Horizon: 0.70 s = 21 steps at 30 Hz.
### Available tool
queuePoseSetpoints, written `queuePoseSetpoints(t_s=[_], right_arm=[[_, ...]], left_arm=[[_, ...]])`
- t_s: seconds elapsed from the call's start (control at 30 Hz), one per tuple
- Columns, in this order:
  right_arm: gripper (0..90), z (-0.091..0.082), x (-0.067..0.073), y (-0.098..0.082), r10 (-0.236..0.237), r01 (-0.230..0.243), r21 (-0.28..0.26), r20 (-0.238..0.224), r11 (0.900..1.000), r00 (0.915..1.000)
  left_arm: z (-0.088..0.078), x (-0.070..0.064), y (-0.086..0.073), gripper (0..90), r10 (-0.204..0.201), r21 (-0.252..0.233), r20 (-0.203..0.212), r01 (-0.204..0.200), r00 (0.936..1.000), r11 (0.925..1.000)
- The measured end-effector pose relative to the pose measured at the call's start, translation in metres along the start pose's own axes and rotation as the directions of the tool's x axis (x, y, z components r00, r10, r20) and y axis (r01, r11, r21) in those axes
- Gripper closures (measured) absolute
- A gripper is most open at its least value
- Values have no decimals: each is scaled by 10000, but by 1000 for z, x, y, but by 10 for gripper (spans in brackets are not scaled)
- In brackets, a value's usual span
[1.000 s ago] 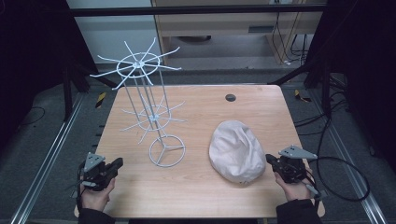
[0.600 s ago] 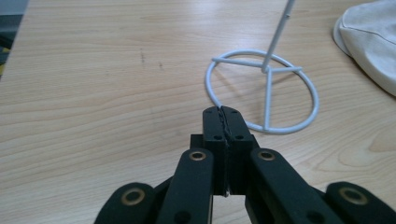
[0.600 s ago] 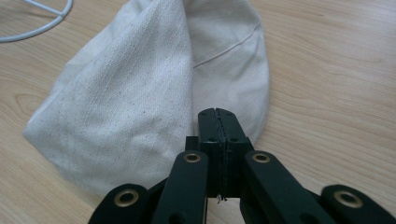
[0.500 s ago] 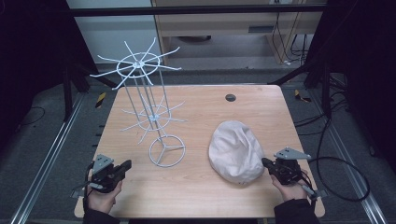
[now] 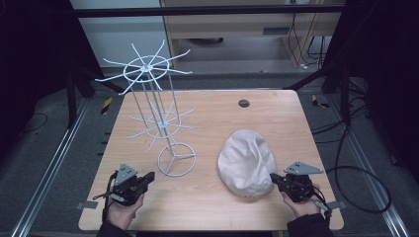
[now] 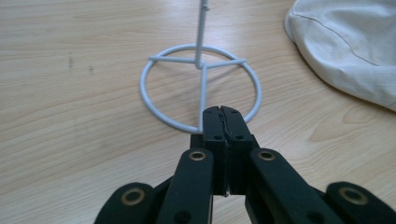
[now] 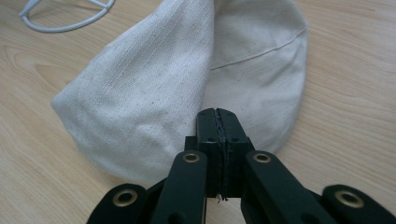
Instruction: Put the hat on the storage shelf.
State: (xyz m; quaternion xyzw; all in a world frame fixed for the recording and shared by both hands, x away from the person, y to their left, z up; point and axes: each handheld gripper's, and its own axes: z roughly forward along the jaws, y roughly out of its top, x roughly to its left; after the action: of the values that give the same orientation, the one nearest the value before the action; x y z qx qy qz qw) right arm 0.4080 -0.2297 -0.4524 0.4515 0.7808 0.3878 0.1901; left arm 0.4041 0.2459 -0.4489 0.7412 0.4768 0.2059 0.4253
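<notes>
Left gripper (image 5: 148, 177) has slid closer to the wire rack's ring base (image 5: 176, 159), jaws pressed together, empty; right gripper (image 5: 273, 177), likewise closed, sits at the cloth cap (image 5: 245, 162). Approach only; nothing grasped.

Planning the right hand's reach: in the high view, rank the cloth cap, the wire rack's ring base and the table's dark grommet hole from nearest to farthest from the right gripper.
From the right gripper:
1. Cloth cap, right beside its tips.
2. Ring base, toward the left.
3. Grommet hole, at the far edge.

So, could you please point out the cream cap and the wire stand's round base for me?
cream cap (image 5: 247, 160), high view, middle of its crown.
wire stand's round base (image 6: 148, 100), left gripper view, left side of the ring.
</notes>
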Motion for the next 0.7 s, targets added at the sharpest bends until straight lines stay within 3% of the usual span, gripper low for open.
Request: queuePoseSetpoints(t_s=[0.2,0.27,0.3,0.37,0.4,0.47,0.57,0.7], right_arm=[[893,1,4,-1,34,-35,-42,-278,10000,9996],[895,1,6,-1,82,-85,-56,-401,9999,9992],[895,1,6,-1,82,-85,-56,-401,9999,9992],[895,2,8,-1,84,-86,-39,-478,10000,9988],[895,2,9,-1,29,-31,-42,-533,10000,9986],[896,3,10,-1,40,-42,-27,-604,10000,9982],[897,3,12,-2,43,-46,-36,-685,10000,9976],[897,4,17,-2,49,-52,-34,-856,10000,9963]], left_arm=[[10,-17,2,896,380,158,233,-384,9990,9991],[18,-29,4,896,758,315,333,-768,9966,9965],[18,-29,4,896,758,315,333,-768,9966,9965],[24,-37,6,896,996,417,435,-1014,9941,9940],[31,-45,7,896,1316,543,493,-1342,9901,9895],[38,-53,9,896,1587,611,603,-1623,9855,9848],[45,-61,11,896,1694,689,759,-1746,9826,9822],[63,-83,15,897,1943,711,1083,-2026,9749,9767]])
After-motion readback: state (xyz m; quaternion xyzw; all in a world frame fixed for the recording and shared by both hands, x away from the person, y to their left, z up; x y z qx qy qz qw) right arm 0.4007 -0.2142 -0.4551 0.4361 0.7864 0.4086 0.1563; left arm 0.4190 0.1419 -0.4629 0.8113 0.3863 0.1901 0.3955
